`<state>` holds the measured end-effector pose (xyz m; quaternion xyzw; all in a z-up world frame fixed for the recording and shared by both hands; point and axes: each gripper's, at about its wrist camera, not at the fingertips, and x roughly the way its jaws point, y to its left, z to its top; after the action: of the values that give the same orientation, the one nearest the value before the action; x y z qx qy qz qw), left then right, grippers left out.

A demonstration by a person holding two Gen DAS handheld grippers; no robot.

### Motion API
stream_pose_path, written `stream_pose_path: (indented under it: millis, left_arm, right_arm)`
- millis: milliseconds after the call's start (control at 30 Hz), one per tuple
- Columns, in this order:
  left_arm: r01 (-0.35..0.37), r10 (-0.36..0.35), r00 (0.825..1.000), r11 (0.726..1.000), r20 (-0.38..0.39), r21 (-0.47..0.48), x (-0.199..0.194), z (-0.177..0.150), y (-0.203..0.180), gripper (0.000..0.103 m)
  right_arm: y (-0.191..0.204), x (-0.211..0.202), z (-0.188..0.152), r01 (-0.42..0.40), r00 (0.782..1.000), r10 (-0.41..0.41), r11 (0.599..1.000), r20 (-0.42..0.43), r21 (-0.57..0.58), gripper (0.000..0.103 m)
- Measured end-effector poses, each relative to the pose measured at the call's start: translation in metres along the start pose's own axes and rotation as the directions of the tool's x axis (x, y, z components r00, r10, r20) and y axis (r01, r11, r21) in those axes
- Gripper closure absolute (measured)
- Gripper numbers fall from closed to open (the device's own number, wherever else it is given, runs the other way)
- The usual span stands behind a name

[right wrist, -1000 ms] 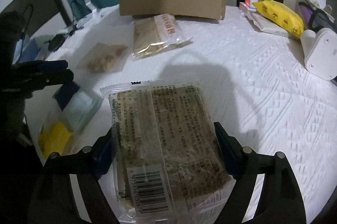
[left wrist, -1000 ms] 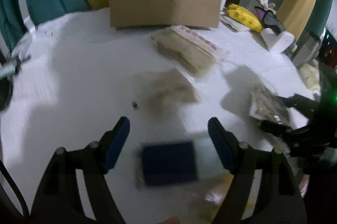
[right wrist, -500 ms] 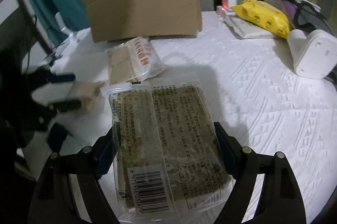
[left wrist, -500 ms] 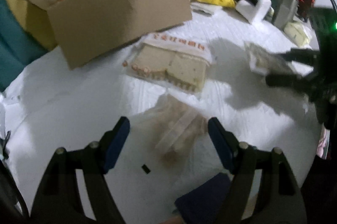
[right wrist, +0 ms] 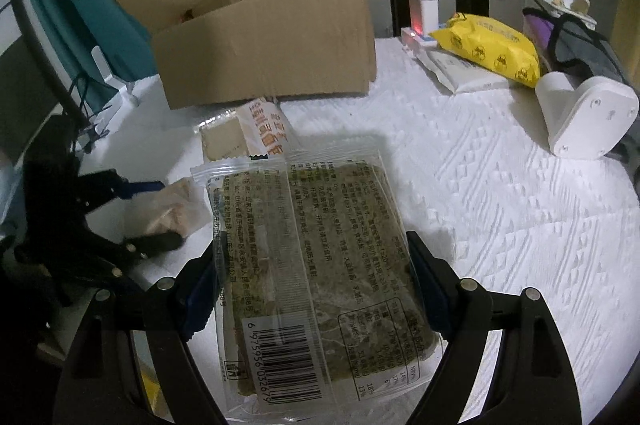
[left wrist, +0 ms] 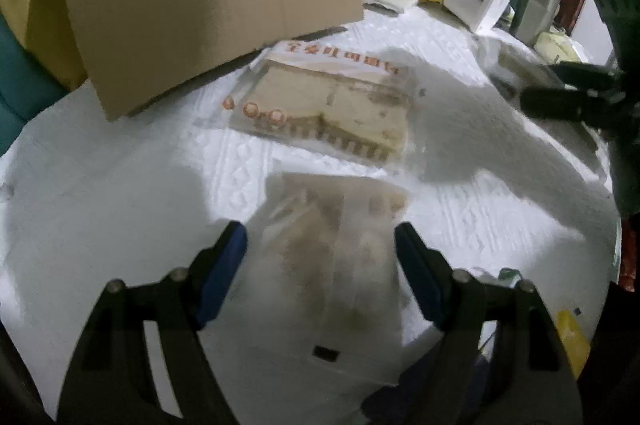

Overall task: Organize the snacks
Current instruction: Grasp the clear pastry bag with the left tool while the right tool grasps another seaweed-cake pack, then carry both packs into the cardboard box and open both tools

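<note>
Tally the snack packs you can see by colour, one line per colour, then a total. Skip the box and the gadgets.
Clear packs, brown contents: 3 (dark seaweed-cake pack, sandwich-bread pack, small pastry pack)
Yellow packs: 1 (yellow pack)
White packs: 1 (white pack)
Total: 5

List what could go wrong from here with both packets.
The right tool grips the wide green packet only by its edges; the soft wrapper could buckle and slip out. The left tool has just been closing around the clear packet, not yet pinching it, and may catch only loose film. Both tools work close together and could bump.
</note>
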<state>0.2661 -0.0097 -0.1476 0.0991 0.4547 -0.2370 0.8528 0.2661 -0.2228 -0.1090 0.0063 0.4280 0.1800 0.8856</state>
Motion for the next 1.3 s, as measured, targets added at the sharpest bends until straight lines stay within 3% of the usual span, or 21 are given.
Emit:
stream_pose_path:
  millis: [67, 167, 367, 533, 933, 1167, 1300]
  left_arm:
    - [0.015, -0.015, 1.0, 1.0, 0.008, -0.021, -0.004, -0.001, -0.001, 0.046]
    - [0.041, -0.039, 0.999, 0.997, 0.03, -0.062, -0.014, -0.004, -0.002, 0.051]
    - [0.03, -0.011, 0.99, 0.991, 0.141, -0.13, -0.055, 0.002, 0.003, 0.052]
    - [-0.005, 0.055, 0.969, 0.979, 0.239, -0.205, -0.08, 0.019, 0.019, 0.052]
    - [-0.088, 0.177, 0.925, 0.96, 0.337, -0.264, -0.1, 0.091, 0.05, 0.052]
    - [-0.109, 0.231, 0.887, 0.946, 0.401, -0.305, -0.099, 0.133, 0.073, 0.052]
    - [-0.11, 0.249, 0.877, 0.937, 0.411, -0.333, -0.087, 0.157, 0.087, 0.052]
  right_arm:
    - [0.0, -0.002, 0.003, -0.005, 1.0, 0.005, 1.0, 0.009, 0.003, 0.017]
    - [0.001, -0.006, 0.007, -0.014, 1.0, 0.014, 1.0, 0.02, 0.003, 0.017]
    - [0.013, -0.009, 0.022, -0.037, 0.998, 0.039, 0.998, 0.044, -0.045, 0.017]
    - [0.028, -0.01, 0.046, -0.055, 0.995, 0.063, 0.994, 0.079, -0.099, 0.017]
    - [0.035, -0.014, 0.12, -0.087, 0.974, 0.122, 0.98, 0.193, -0.179, 0.017]
    - [0.036, -0.006, 0.172, -0.072, 0.961, 0.117, 0.981, 0.251, -0.182, 0.017]
    - [0.032, 0.006, 0.201, -0.058, 0.959, 0.097, 0.987, 0.267, -0.149, 0.017]
